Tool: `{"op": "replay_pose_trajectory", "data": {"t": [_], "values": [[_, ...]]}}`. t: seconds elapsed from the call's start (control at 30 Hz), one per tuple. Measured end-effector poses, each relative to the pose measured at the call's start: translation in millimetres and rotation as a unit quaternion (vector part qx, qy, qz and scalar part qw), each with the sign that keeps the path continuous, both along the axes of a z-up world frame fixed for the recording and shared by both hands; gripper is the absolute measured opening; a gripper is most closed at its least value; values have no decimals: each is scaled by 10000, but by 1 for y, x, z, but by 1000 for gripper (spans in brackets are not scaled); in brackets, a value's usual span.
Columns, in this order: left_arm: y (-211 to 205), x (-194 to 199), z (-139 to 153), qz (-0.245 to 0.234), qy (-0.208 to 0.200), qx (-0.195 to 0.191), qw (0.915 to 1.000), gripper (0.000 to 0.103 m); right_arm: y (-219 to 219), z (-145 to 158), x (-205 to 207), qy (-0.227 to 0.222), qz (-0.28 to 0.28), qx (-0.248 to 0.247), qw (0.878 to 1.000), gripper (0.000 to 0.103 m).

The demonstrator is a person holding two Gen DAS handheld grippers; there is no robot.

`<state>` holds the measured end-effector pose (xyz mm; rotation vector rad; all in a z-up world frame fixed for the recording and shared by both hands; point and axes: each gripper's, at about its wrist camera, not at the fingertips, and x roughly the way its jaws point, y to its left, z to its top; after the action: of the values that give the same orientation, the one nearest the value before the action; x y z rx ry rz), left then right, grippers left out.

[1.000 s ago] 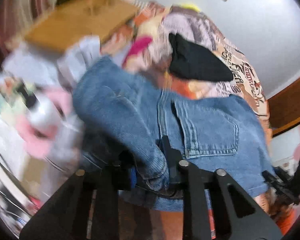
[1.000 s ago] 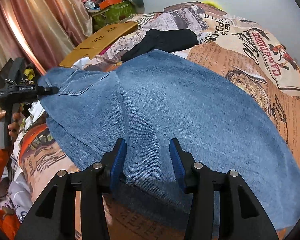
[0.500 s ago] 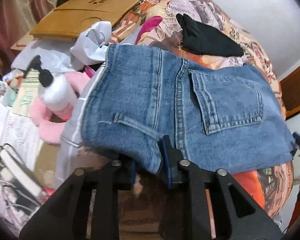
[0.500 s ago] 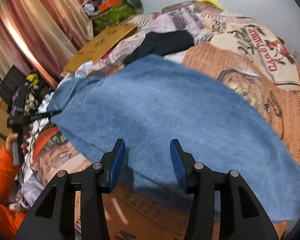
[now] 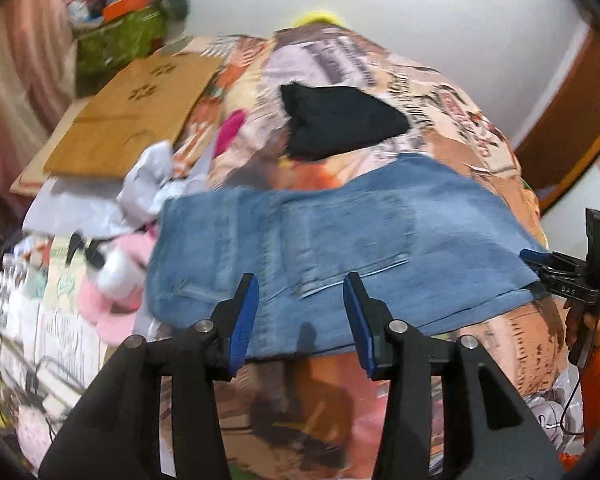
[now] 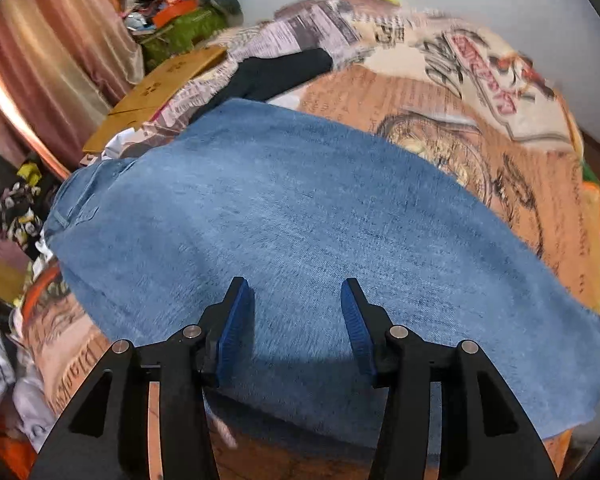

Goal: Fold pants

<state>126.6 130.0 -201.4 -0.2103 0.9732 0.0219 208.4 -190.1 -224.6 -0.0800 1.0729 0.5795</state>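
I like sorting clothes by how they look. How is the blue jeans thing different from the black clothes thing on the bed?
The jeans are light blue denim; the black cloth is plain black. The jeans are spread out flat and wide; the black cloth sits in a smaller bunched heap. The jeans lie near the open claws; the black cloth lies farther back. Both rest on the printed bedspread, and no claw holds either.

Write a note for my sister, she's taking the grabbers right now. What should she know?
Left gripper: open, holding nothing, at the waist end of the jeans.
Right gripper: open, holding nothing, over the leg end.
Jeans: lying flat across the bed, pocket side up, a black cloth beyond them.
Done: jeans look folded in half lengthwise and laid down.
Left: probably fold them across, leg end to waist.
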Motion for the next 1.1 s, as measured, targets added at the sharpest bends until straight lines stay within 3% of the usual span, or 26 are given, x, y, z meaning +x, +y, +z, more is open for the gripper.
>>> {"op": "replay_pose_trajectory", "data": {"t": [0.1,0.23,0.4,0.67,0.73,0.83,0.93,1.1], "values": [[-26,17,5,-348,-36,42,9994,50,-17,9,-4,134,-114,317,9993,44],[-66,42,5,-774,-82,118,9969,60,-47,22,-13,-83,-490,349,9982,45],[-111,74,-8,-1054,25,245,9941,66,-119,28,-24,-301,-1439,380,9884,48],[-148,100,-58,-1153,780,309,9898,69,-265,4,-38,-213,-3204,193,9468,49],[-148,98,-60,-1014,732,312,9917,77,-297,-3,-37,-170,-3588,213,9330,49],[-148,98,-62,-957,797,276,9918,78,-340,-19,-43,-34,-4177,332,9080,49],[-151,97,-62,-949,815,371,9915,79,-357,-34,-53,72,-4493,537,8917,49],[-156,102,-64,-854,848,455,9917,82,-357,-55,-48,194,-4401,783,8943,49]]}}
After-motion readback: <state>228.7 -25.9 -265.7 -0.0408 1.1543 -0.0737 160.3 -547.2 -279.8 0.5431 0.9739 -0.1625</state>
